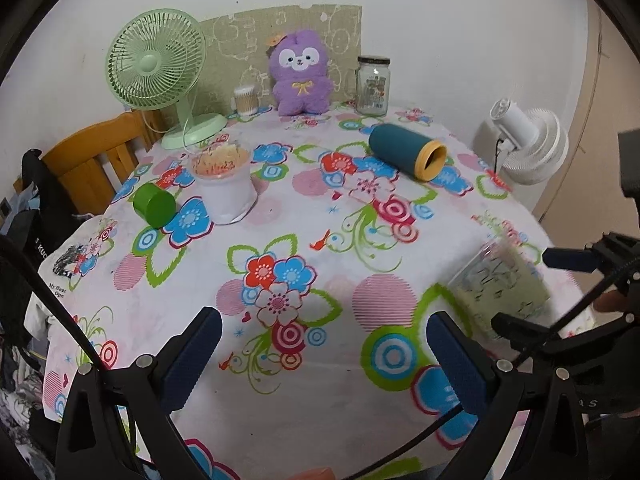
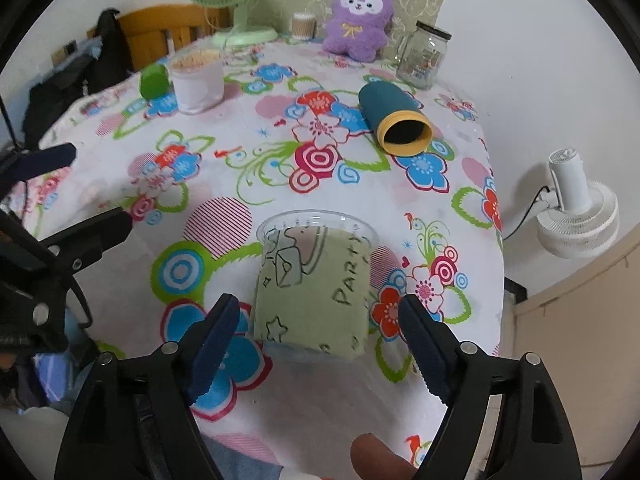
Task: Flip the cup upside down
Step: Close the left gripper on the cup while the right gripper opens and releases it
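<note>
A clear plastic cup (image 2: 314, 284) with a green "PARTY" sleeve stands upright, mouth up, on the flowered tablecloth (image 2: 280, 152) near the table's front edge. My right gripper (image 2: 320, 320) is open, its two blue-padded fingers on either side of the cup's lower half with gaps on both sides. In the left wrist view the cup (image 1: 500, 284) is at the right, blurred, with the right gripper's fingers (image 1: 568, 258) around it. My left gripper (image 1: 324, 344) is open and empty above the cloth, left of the cup.
A teal tumbler with a yellow rim (image 1: 406, 151) lies on its side. A white tub (image 1: 224, 188), a green cylinder (image 1: 154, 205), a green desk fan (image 1: 160, 68), a purple plush (image 1: 300, 74) and a glass jar (image 1: 373, 85) stand farther back. A white fan (image 1: 528, 140) is beyond the right edge.
</note>
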`<act>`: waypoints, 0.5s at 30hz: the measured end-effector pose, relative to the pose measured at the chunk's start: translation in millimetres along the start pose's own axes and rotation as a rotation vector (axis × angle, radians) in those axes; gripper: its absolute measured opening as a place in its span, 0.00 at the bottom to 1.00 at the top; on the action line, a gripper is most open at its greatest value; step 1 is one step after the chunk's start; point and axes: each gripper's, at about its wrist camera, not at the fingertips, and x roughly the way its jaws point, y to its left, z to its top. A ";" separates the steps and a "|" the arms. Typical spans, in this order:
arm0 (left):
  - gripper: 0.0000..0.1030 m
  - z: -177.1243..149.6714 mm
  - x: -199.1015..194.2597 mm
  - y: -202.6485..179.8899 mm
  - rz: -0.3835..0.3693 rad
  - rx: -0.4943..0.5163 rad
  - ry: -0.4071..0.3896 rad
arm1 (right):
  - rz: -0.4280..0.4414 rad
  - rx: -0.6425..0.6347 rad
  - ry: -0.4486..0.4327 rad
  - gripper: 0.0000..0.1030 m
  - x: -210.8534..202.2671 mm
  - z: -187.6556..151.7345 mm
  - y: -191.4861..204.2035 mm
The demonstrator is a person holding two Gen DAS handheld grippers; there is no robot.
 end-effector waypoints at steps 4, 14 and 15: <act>1.00 6.9 -11.4 -10.3 -0.028 -0.020 -0.020 | 0.041 0.035 -0.030 0.81 -19.4 -13.1 -18.9; 1.00 16.9 -10.8 -68.1 -0.110 -0.042 0.004 | 0.012 0.148 -0.047 0.81 -45.3 -67.2 -83.9; 1.00 16.8 -9.4 -73.6 -0.114 -0.044 0.009 | 0.014 0.161 -0.046 0.81 -45.6 -71.4 -89.2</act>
